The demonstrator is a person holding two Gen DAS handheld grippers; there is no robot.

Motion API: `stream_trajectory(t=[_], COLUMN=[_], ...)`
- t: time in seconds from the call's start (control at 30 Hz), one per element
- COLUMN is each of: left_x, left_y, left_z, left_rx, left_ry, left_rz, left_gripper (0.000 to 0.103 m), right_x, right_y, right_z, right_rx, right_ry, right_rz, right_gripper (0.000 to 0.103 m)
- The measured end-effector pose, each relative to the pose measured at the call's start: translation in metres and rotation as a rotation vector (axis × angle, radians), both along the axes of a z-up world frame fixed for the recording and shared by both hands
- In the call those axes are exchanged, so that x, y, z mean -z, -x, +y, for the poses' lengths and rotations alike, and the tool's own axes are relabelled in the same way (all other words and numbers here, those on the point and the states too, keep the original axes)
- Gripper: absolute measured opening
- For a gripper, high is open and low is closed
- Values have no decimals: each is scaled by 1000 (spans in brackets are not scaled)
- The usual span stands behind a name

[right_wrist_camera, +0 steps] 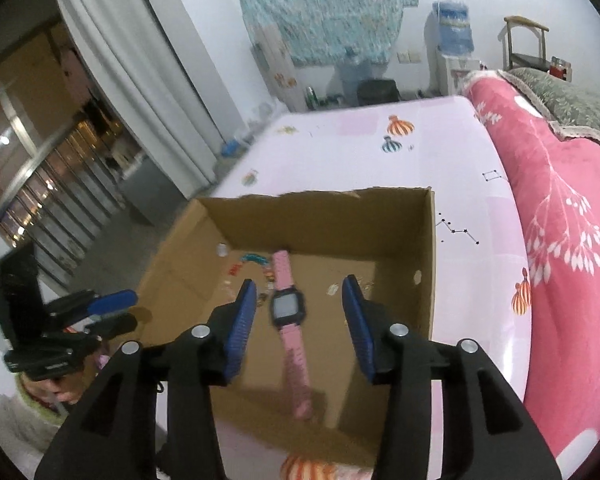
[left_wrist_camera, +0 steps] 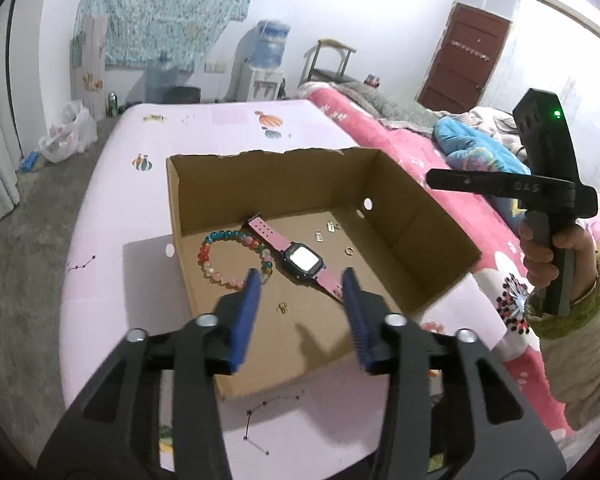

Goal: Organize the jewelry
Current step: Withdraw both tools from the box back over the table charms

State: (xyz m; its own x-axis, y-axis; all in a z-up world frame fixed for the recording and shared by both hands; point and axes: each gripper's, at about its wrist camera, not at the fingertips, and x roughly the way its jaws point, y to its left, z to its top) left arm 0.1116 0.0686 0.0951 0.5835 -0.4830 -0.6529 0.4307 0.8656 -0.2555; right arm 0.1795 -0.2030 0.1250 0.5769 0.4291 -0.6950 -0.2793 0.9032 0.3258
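An open cardboard box (left_wrist_camera: pixel 420 216) lies on the pale pink bed sheet. Inside lie a pink watch (left_wrist_camera: pixel 300 262), a coloured bead bracelet (left_wrist_camera: pixel 220 256), a gold ring (left_wrist_camera: pixel 348 251), small silver pieces (left_wrist_camera: pixel 325 231) and a small gold piece (left_wrist_camera: pixel 283 307). My left gripper (left_wrist_camera: pixel 302 280) is open and empty above the box's near side. My right gripper (right_wrist_camera: pixel 300 292) is open and empty above the watch (right_wrist_camera: pixel 290 312); the box (right_wrist_camera: pixel 428 264) and bracelet (right_wrist_camera: pixel 252 260) show there too. The right gripper's body (left_wrist_camera: pixel 540 184) shows at the right.
A pink floral quilt (right_wrist_camera: pixel 560 220) lies along the right of the bed. A person in blue (left_wrist_camera: pixel 472 148) lies at the far right. A water dispenser (left_wrist_camera: pixel 266 60), a chair (left_wrist_camera: pixel 332 60) and a brown door (left_wrist_camera: pixel 464 52) stand at the back.
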Motion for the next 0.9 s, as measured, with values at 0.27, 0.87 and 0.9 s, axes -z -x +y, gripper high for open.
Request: stream_trajectory(t=[0.27,0.87,0.9], left_x=[7,96,102], left_y=[49,79,77], left_z=[12,-53,-56], left_rx=[34,146,150], left_ry=[-3,-202,-222], left_rz=[-3,24,26], left_gripper=[66,67,65], right_x=[-1,100,105], right_y=[67,120,118], right_z=[-10,35,41], right_rx=[-3,-57,-68], right_ry=[-118,-11,18], right_rz=[-50,101,98], right_gripper=[48,47,47])
